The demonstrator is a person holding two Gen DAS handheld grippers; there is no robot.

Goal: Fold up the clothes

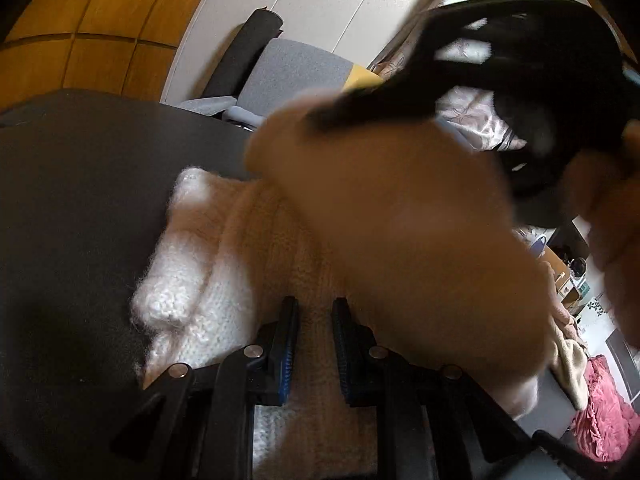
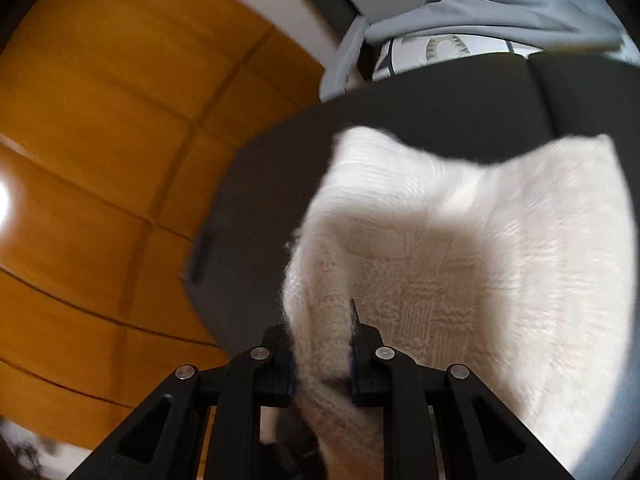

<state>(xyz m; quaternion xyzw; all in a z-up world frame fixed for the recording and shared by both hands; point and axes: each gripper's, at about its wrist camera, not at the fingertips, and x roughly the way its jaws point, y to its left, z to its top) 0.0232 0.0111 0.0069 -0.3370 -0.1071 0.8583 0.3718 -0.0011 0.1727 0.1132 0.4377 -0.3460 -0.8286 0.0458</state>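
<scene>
Sweater [image 2: 460, 240]: white fuzzy knit, lying on my dark table [image 2: 400, 112], partly lifting.
Right gripper [image 2: 323, 344]: I am pinching a bunched fold of knit.
Left gripper [image 1: 316, 344]: I am holding its fingers slightly apart over the knit (grip unclear).
Floor [image 2: 100, 140]: wooden.

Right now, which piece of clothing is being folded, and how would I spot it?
Look at the dark grey table beside the orange wooden floor. On it lies a fluffy white knitted sweater, pinched by the right gripper. Unlike the smooth grey garment beyond the table, it is fuzzy and cream-white.
</scene>
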